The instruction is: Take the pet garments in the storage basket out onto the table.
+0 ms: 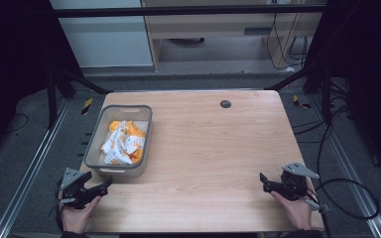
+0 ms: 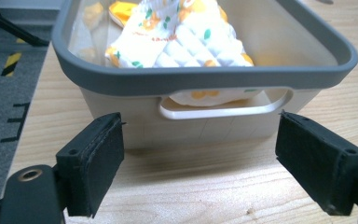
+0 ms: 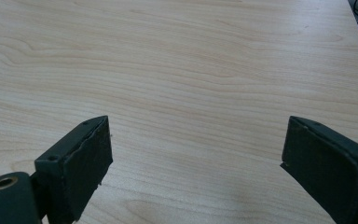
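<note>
Evidently nothing has begun; the orange-and-white cloth (image 1: 122, 143) lies bunched inside the grey bin (image 1: 95, 133) at the table's left; left gripper (image 1: 104, 187), just before it, and right gripper (image 1: 263, 179) both gape wide, empty.

In the left gripper view, the grey-rimmed translucent plastic bin (image 2: 205, 74) is cut off by the top edge, so its far wall is out of sight. The crumpled white cloth with orange and green print (image 2: 186, 42) inside the bin is also cropped at the top, and its lower folds are blurred behind the bin's frosted near wall. From the high view, the small dark round spot (image 1: 225, 103) on the wooden table (image 1: 213, 148), well beyond the bin, is too small to identify.
</note>
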`<control>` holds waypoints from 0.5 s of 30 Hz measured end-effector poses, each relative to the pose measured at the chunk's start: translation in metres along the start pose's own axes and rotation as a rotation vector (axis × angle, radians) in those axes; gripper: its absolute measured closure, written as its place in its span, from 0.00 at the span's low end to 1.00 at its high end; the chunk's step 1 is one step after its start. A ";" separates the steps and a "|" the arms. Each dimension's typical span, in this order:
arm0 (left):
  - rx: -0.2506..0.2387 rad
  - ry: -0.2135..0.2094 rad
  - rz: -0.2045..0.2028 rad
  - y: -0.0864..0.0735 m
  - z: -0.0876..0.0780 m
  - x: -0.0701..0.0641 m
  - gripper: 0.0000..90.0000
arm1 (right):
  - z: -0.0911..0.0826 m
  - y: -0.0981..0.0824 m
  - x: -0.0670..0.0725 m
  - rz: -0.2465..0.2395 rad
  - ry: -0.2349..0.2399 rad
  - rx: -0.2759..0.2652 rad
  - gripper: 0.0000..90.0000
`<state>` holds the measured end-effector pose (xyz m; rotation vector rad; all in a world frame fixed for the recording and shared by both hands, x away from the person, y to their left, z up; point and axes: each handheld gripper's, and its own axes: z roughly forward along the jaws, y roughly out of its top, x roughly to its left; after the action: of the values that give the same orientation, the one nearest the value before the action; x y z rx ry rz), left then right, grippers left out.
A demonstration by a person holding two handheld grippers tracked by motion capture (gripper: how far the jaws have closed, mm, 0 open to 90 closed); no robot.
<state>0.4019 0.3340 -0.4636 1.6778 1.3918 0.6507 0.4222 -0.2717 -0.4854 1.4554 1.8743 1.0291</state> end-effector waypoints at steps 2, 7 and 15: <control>-0.002 0.001 0.003 0.001 -0.002 0.000 0.16 | 0.000 0.000 -0.001 -0.003 -0.002 -0.007 0.09; -0.016 -0.011 -0.007 0.004 -0.006 -0.002 0.16 | -0.002 0.000 0.000 0.000 -0.002 -0.006 0.09; -0.042 -0.009 -0.018 0.010 -0.014 0.000 0.17 | -0.002 0.000 0.000 -0.001 -0.003 -0.007 0.10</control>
<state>0.3962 0.3370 -0.4478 1.6317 1.3760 0.6568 0.4203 -0.2723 -0.4846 1.4511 1.8679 1.0317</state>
